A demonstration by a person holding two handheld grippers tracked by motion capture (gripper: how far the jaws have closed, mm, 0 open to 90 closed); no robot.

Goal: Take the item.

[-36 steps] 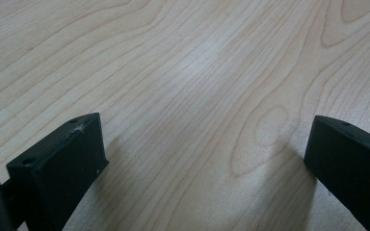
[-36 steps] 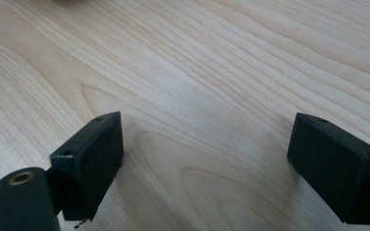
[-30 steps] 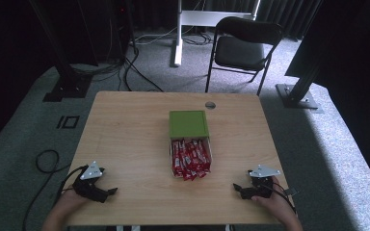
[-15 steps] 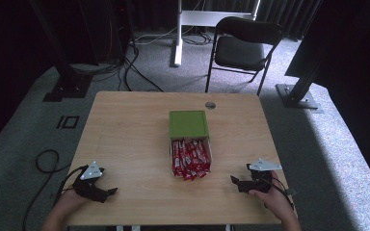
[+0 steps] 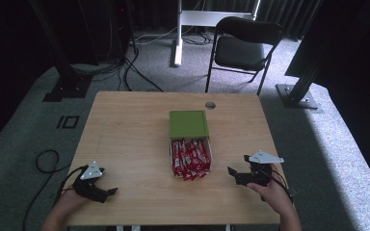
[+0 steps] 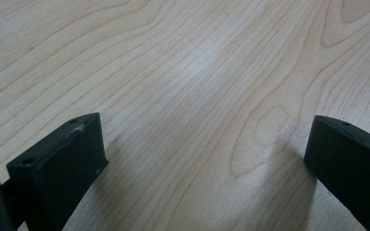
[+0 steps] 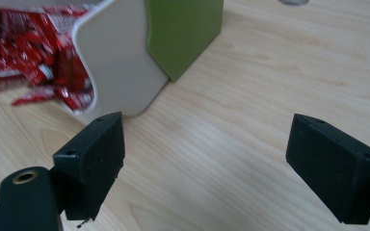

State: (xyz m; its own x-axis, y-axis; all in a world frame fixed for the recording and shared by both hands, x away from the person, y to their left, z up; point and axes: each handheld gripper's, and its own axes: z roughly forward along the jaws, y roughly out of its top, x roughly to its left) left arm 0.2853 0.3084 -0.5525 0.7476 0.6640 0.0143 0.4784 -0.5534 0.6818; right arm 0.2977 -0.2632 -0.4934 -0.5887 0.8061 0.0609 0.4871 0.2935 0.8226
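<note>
Wood worktop (image 5: 135,130): pale grain, bare under both tools.
Box (image 5: 207,153): white tray at mid-worktop, packed with red packets (image 5: 189,158) — some spill over its near edge onto the wood.
Green lid (image 5: 188,123): lies flat over the far end of the box, covering that part.
Left tool (image 5: 107,193): low on the worktop at the near left corner, held in the person's left hand (image 5: 67,202); jaws spread wide with only wood between them, well apart from the box.
Right tool (image 5: 232,173): near the right edge, gripped by the right hand (image 5: 270,192), pointed toward the box; jaws stand wide and grip nothing.
Right gripper view: the box's pale corner (image 7: 120,62) sits just beyond the left-hand jaw, green lid (image 7: 183,29) behind it, red packets (image 7: 33,57) to the side — jaws not touching any of them.
Small round disc (image 5: 210,105): grey, on the far edge of the worktop beyond the lid.
Folding chair (image 5: 243,48): dark, on the carpet behind the worktop.
</note>
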